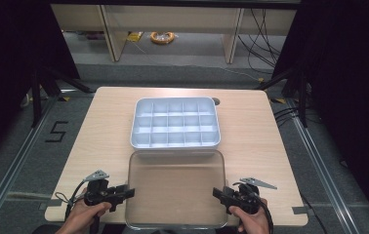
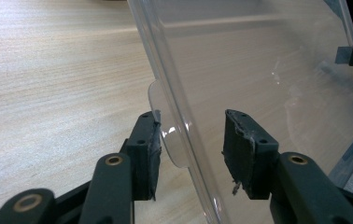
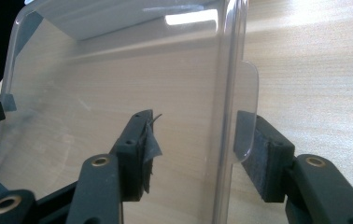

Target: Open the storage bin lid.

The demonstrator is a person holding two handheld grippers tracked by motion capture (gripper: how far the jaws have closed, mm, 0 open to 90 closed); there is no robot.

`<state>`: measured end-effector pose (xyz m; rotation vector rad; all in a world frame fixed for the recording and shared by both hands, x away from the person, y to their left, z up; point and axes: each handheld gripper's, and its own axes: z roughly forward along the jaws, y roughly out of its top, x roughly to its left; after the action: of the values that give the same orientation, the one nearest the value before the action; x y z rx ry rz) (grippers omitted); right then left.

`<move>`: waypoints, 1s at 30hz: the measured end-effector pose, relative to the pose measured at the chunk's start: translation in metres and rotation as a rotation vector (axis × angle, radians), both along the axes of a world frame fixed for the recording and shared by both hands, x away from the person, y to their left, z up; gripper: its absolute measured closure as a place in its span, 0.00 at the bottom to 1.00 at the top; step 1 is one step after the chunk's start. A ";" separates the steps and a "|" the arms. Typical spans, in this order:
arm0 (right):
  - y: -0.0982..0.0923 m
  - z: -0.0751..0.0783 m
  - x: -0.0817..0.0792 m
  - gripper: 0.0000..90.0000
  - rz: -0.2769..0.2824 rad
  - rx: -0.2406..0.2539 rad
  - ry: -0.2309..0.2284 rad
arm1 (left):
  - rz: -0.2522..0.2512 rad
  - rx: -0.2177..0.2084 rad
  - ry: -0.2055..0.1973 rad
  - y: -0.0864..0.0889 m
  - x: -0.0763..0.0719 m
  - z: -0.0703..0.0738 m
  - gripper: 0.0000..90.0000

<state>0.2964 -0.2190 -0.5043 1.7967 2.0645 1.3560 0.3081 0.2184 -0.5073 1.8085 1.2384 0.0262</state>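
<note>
1. My left gripper [image 1: 129, 191] sits at the left edge of the clear rectangular plastic lid [image 1: 175, 187]. In the left gripper view its 2 pads are spread, with the lid's rim and small clear tab [image 2: 167, 135] between them; one pad is at or just beside the tab, the other stands apart from the plastic. I judge nothing is pinched.
2. My right gripper [image 1: 216, 193] mirrors it at the lid's right edge. In the right gripper view its fingers are likewise spread astride the rim and the right-hand tab [image 3: 247, 112]; whether the outer pad touches that tab I cannot tell, but the inner one stands clear.
3. The lid lies flat on the near part of the light wooden table [image 1: 99, 126], its far edge just beside the white plastic organiser tray with 15 compartments [image 1: 175, 123].
4. As I judge it, the lid is off the tray and set down, and my grip on it is let go. What is left depends on the aim: filling the compartments, which look empty, or closing the tray again.
5. Around: a black number 5 marked on the grey floor [image 1: 56, 131] at left, a yellow cable coil [image 1: 162, 37] beyond the table. Nothing on the tabletop blocks my hands.
</note>
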 end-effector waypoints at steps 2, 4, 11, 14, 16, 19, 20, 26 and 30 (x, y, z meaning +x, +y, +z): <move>0.001 0.001 0.000 0.53 -0.002 0.005 0.010 | -0.002 0.003 0.002 0.000 0.000 0.000 0.61; 0.004 0.001 -0.002 0.52 -0.022 0.016 0.035 | -0.001 0.003 0.007 -0.001 0.000 0.000 0.61; 0.004 0.000 0.001 0.50 0.010 -0.025 0.017 | 0.005 0.004 0.020 0.000 0.001 -0.001 0.60; 0.007 0.000 0.000 0.50 -0.013 -0.012 0.044 | 0.008 0.002 0.027 0.001 0.001 -0.002 0.60; 0.005 -0.001 0.003 0.50 0.013 -0.037 0.016 | 0.005 0.003 0.031 0.001 0.002 -0.002 0.60; 0.006 -0.001 0.003 0.48 0.013 -0.037 0.024 | 0.007 0.000 0.033 0.001 0.002 -0.002 0.60; 0.007 -0.002 0.004 0.47 0.011 -0.047 0.018 | 0.008 -0.002 0.032 0.001 0.002 -0.002 0.60; 0.007 -0.002 0.005 0.46 0.015 -0.056 0.031 | 0.007 -0.001 0.039 0.001 0.003 -0.003 0.60; 0.009 -0.003 0.007 0.44 0.021 -0.066 0.035 | 0.013 -0.007 0.043 0.001 0.003 -0.003 0.59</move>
<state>0.3035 -0.2102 -0.5070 1.7897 2.1253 1.2542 0.3112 0.2198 -0.5106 1.8038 1.2791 -0.0099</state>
